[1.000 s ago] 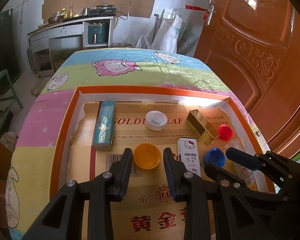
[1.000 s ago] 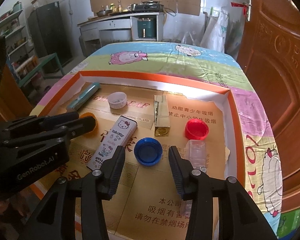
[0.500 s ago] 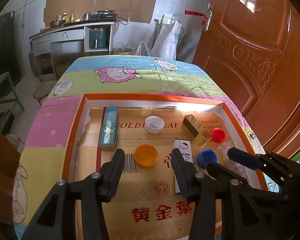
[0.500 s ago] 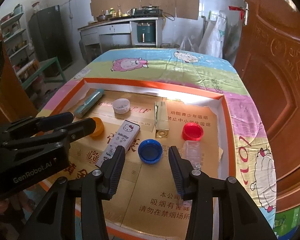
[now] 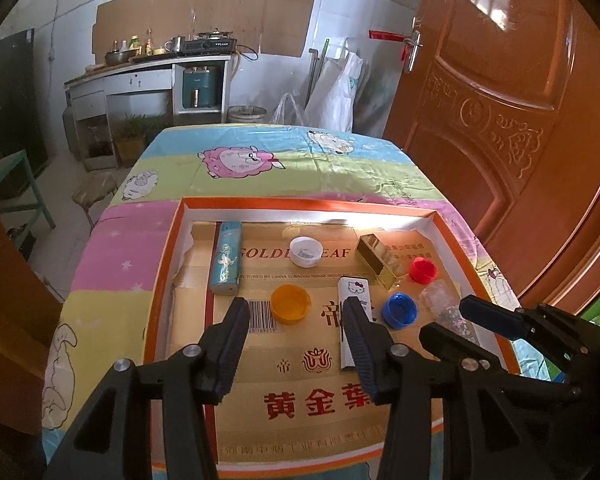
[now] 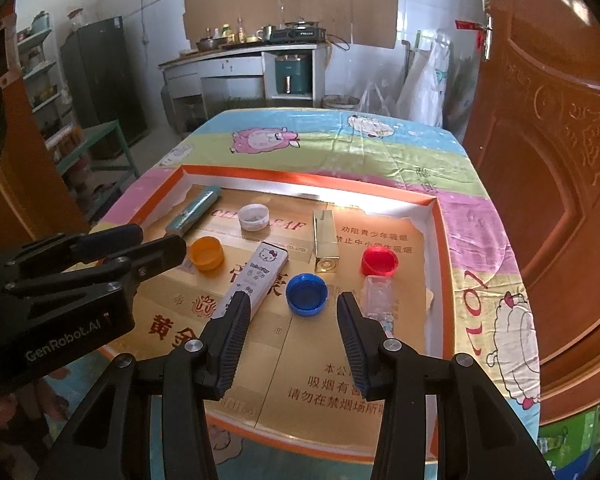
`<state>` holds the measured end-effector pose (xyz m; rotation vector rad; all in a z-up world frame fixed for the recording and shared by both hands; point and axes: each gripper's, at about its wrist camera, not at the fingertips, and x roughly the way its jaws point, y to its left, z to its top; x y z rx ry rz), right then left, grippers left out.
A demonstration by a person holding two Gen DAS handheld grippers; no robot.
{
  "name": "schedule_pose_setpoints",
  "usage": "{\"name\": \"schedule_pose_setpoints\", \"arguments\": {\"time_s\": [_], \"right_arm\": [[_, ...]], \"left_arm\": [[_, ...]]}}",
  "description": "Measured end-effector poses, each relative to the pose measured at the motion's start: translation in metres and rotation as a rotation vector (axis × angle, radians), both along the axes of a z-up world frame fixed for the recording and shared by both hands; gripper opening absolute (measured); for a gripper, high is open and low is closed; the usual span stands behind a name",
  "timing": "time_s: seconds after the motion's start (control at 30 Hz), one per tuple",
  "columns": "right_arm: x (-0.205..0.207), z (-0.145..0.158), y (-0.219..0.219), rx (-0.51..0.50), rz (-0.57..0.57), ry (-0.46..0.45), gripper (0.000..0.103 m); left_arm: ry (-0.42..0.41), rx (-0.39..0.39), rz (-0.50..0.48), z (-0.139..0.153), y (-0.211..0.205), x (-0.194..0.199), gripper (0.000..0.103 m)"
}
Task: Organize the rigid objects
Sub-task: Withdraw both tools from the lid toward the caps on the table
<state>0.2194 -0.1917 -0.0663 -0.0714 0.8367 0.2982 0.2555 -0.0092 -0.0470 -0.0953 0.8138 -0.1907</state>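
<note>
A shallow orange-rimmed cardboard tray [image 5: 168, 248] lies on the table. In it are an orange cap [image 5: 290, 303], a white cap [image 5: 306, 251], a teal case [image 5: 225, 263], a Hello Kitty tin [image 5: 353, 308], a gold box [image 5: 379, 255], a blue cap [image 5: 399, 310], a red cap [image 5: 423, 271] and a clear plastic piece [image 5: 440, 304]. My left gripper [image 5: 294, 318] is open and empty, above the tray's near part behind the orange cap. My right gripper [image 6: 290, 312] is open and empty, just behind the blue cap [image 6: 306, 293], with the tin [image 6: 256, 276] to its left.
The table has a cartoon sheep cloth [image 5: 240, 162]. A brown wooden door [image 5: 500, 120] stands close on the right. A kitchen counter [image 5: 148, 76] with a stove and bags stands against the far wall. A green stool [image 5: 16, 188] stands on the left.
Both grippers have pulled back and up from the tray, so the objects look smaller and farther. The left jaws have opened wider. No object in the tray moved.
</note>
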Motion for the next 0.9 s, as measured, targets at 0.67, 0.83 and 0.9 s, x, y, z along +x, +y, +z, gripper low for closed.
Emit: {"name": "schedule_pose_setpoints", "arguments": {"time_s": [0.67, 0.83, 0.9], "right_arm": [[-0.044, 0.03, -0.008, 0.017, -0.014, -0.044, 0.047], [-0.059, 0.039, -0.01, 0.015, -0.02, -0.06, 0.047], [-0.066, 0.043, -0.011, 0.013, -0.025, -0.069, 0.047]], "left_arm": [[-0.042, 0.008, 0.008, 0.027, 0.003, -0.043, 0.048], [-0.065, 0.009, 0.011, 0.037, 0.008, -0.06, 0.048], [-0.073, 0.008, 0.014, 0.041, 0.009, -0.066, 0.048]]}}
